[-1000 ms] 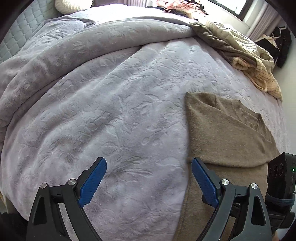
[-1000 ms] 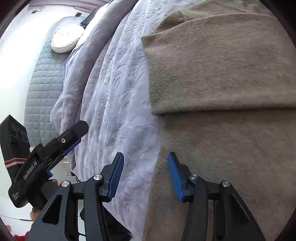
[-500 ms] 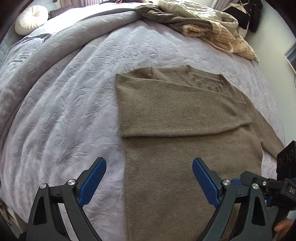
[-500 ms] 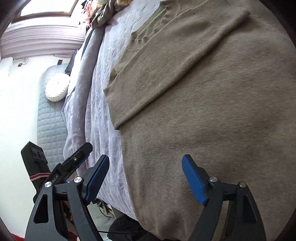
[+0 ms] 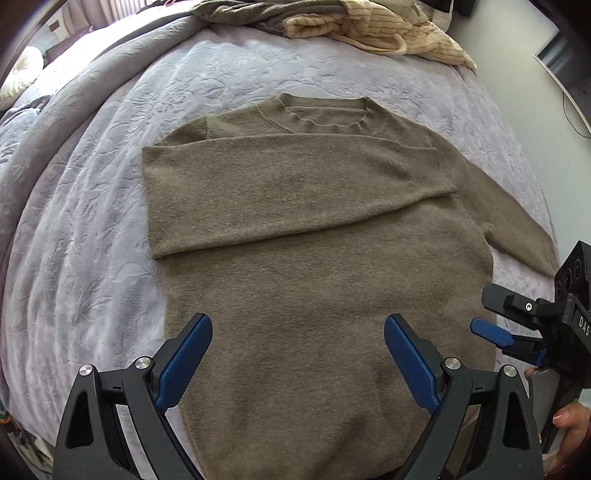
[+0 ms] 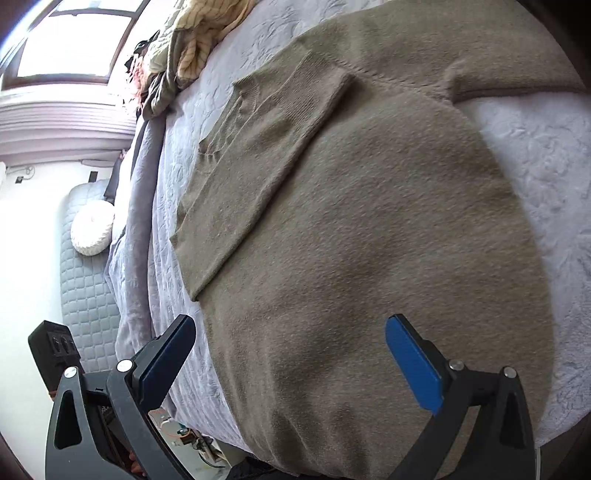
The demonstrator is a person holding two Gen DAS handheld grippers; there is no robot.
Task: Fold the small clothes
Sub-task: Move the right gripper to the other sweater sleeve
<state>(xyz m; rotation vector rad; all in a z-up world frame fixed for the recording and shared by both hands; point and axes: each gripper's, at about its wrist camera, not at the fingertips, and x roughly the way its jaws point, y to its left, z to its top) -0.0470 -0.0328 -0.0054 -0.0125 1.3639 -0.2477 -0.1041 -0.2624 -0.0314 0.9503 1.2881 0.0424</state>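
The brown sweater point(image 5: 314, 258) lies flat on the lavender bedspread point(image 5: 92, 240), collar at twelve o'clock, one sleeve already folded across the chest, the other sleeve point(image 5: 517, 229) trailing out toward three o'clock. The left gripper point(image 5: 297, 363) hovers over the hem at six o'clock, jaws spread wide, nothing between them. The right gripper point(image 6: 290, 363) has just been opening and now stands released too, empty above the sweater's body. The risk, as I read it: the knit is soft and the bedspread plush, so a pinch at that loose sleeve could snag the cover along with it, or grab only one layer and drag the folded sleeve askew. The clothes pile point(image 5: 369, 26) at twelve o'clock sits well clear.
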